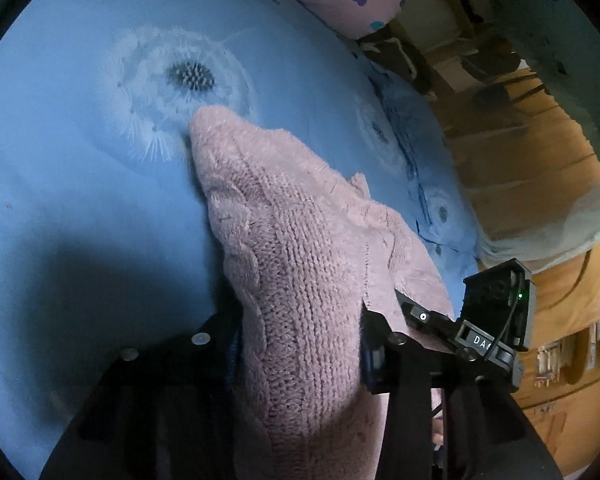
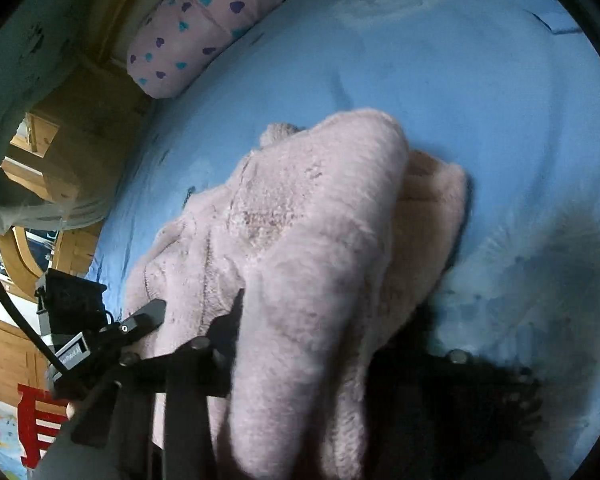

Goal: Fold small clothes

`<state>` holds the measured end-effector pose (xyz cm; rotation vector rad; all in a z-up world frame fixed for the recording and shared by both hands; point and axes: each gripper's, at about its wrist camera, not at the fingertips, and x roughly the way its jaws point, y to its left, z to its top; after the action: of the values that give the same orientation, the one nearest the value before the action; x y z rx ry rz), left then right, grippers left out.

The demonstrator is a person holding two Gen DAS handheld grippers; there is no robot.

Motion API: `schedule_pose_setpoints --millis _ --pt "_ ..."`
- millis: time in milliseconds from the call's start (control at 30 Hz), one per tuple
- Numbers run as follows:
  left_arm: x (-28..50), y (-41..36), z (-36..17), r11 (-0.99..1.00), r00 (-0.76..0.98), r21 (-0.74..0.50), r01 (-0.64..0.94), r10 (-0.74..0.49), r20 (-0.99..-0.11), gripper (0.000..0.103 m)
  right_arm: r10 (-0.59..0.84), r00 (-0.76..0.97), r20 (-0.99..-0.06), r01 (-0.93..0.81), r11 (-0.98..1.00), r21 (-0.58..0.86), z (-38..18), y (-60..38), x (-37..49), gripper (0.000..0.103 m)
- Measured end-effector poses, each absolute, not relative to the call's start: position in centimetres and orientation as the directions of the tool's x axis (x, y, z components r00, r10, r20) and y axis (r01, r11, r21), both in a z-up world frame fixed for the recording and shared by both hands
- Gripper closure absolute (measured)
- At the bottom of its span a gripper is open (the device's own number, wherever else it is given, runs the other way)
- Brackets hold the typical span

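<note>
Bed sheet [image 1: 80, 200]: blue, printed with white dandelion heads; fills most of both wrist views and carries the garment.
Pink knit sweater [image 1: 284, 264]: lies on the sheet. In the left wrist view it runs from 6 o'clock up to a rounded end near centre, just below a dandelion print [image 1: 190, 76]. In the right wrist view [image 2: 300, 232] it forms a bunched, doubled heap from centre down to 6 o'clock, a second layer showing at 3 o'clock of the heap.
Bolster pillow [image 2: 192, 36]: pink with purple and teal hearts, at 11 o'clock in the right view, at the far edge of the sheet, well apart from the sweater.
Left gripper [image 1: 300, 356]: black fingers stand either side of the knit at 6 o'clock; clamped on the sweater.
Right gripper [image 2: 300, 360]: fabric drapes over and between the fingers; clamped on the sweater. The left gripper shows at 8 o'clock in this view, touching the sweater's edge.
Wooden furniture [image 1: 540, 168]: at 3 o'clock in the left view, beyond the bed.
</note>
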<state>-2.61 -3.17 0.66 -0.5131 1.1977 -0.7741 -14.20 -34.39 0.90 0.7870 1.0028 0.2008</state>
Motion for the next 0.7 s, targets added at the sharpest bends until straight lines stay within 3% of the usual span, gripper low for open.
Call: schedule_pose_setpoints --millis 200,400,700 --pt "-2.5 -4.3 4.7 0.653 0.203 -0.661 0.370 -0.751 -0.629 0.083 0.514 0.599 -0.614 0.161 0.674 0.721 3.4 -35.3 -13.9 0.069" --pt "0.1 -5.4 6.4 0.631 0.190 -0.684 0.366 -0.770 -0.609 0.084 0.499 0.661 -0.560 0.165 0.631 0.758 6.4 -37.5 -12.0 0.069" --pt "6.2 -7.7 8.5 0.629 0.204 -0.675 0.387 -0.772 -0.602 0.084 0.454 0.698 -0.554 0.127 0.683 0.720 10.2 -38.7 -6.7 0.069"
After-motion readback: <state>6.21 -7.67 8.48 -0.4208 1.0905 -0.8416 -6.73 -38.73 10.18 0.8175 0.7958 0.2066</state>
